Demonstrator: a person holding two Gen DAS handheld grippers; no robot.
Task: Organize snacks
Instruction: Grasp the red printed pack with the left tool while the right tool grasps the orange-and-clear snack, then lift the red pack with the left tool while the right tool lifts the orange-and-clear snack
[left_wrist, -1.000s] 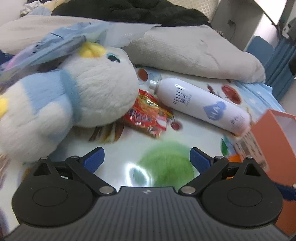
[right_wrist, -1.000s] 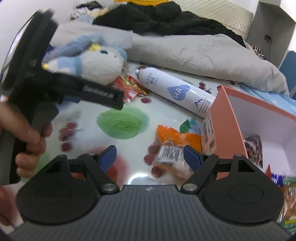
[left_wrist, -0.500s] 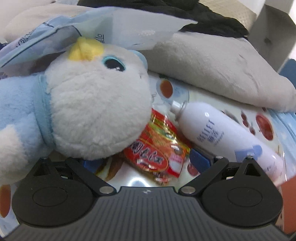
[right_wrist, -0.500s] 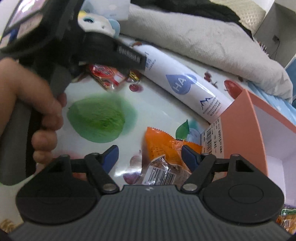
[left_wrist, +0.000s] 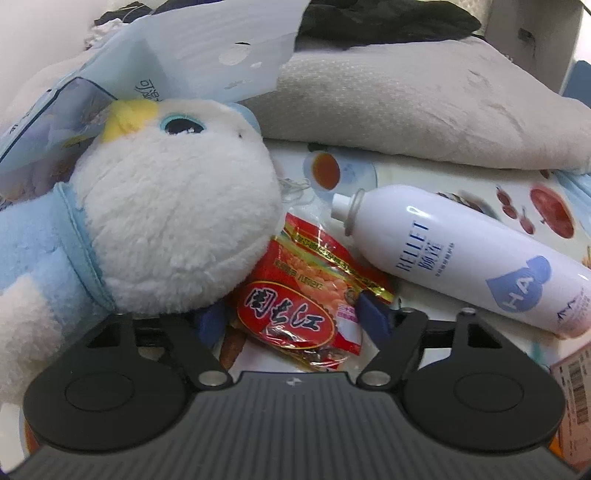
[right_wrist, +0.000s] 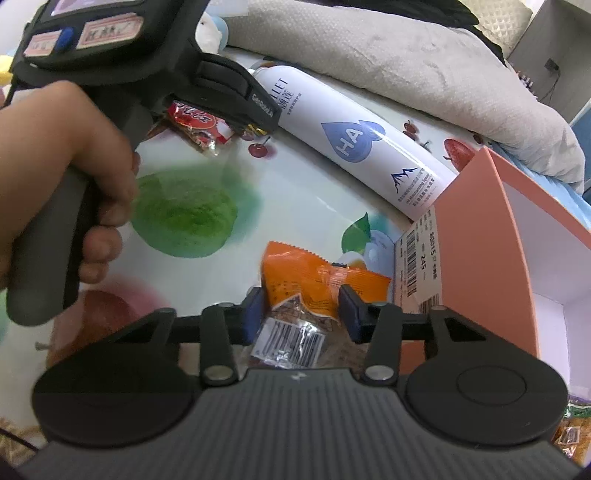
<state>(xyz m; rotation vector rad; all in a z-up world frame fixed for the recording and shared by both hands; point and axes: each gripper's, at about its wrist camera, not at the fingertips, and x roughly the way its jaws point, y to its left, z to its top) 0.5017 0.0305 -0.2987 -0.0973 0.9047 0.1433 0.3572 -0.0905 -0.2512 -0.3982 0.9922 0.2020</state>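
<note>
A red snack packet (left_wrist: 295, 306) lies on the printed cloth, tucked against a plush toy (left_wrist: 166, 221). My left gripper (left_wrist: 291, 317) straddles it with its jaws closing. The right pad (left_wrist: 373, 314) touches the packet's edge, and the left pad sits half under the plush, clear of the packet. An orange snack packet (right_wrist: 306, 280) lies beside the orange box (right_wrist: 480, 229). My right gripper (right_wrist: 301, 314) is closing on it, both pads against its sides and the wrapper bunched between them. The red packet (right_wrist: 195, 122) also shows under the left tool in the right wrist view.
A white spray bottle (left_wrist: 461, 266) lies between the red packet and the box, with a grey blanket (left_wrist: 424, 110) behind it. A hand (right_wrist: 74, 158) holds the left tool. More snacks (right_wrist: 576, 435) lie inside the box. The printed cloth (right_wrist: 184, 210) shows between both grippers.
My left gripper moved forward and down to the red packet and its jaws narrowed around it. My right gripper came down over the orange packet and its jaws closed in onto it.
</note>
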